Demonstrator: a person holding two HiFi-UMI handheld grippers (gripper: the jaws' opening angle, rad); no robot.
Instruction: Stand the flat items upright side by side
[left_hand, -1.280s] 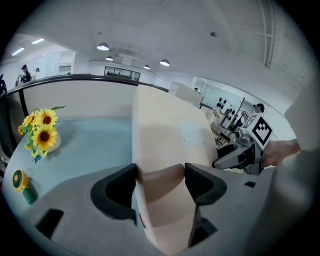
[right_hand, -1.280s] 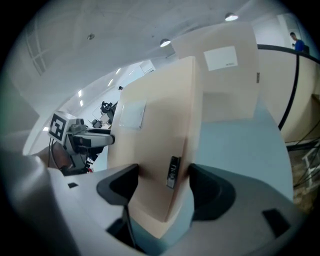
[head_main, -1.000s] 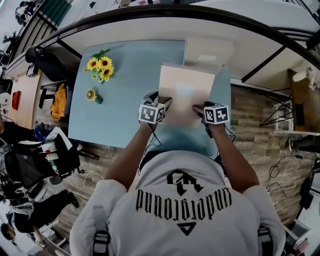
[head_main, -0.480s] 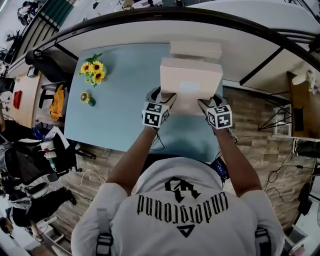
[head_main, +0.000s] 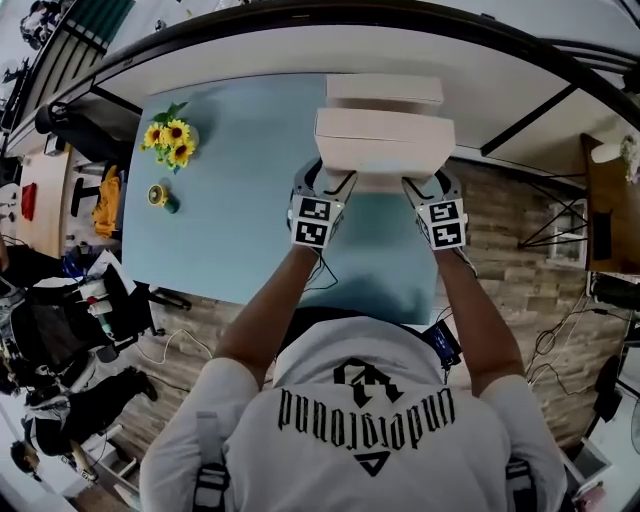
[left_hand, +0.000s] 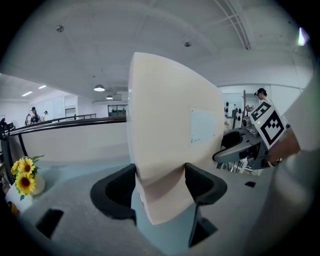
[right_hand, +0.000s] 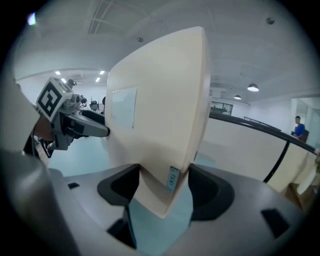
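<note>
A flat beige cardboard box (head_main: 385, 145) is held on edge over the blue table (head_main: 230, 200), close in front of a second beige box (head_main: 385, 90) that stands at the table's far edge. My left gripper (head_main: 325, 182) is shut on the held box's left near corner, and my right gripper (head_main: 425, 185) is shut on its right near corner. In the left gripper view the box (left_hand: 170, 135) fills the gap between the jaws of the left gripper (left_hand: 160, 187). In the right gripper view the box (right_hand: 160, 115) sits wedged in the right gripper (right_hand: 162, 192); a small label shows on its edge.
A pot of sunflowers (head_main: 168, 140) and a small yellow and green object (head_main: 158, 195) stand at the table's left side. A black railing (head_main: 300, 20) curves behind the table. Wood flooring lies to the right of it.
Both grippers have swung the box from a leaning, face-up pose to nearly upright and carried it toward the far edge, close to the second box.
</note>
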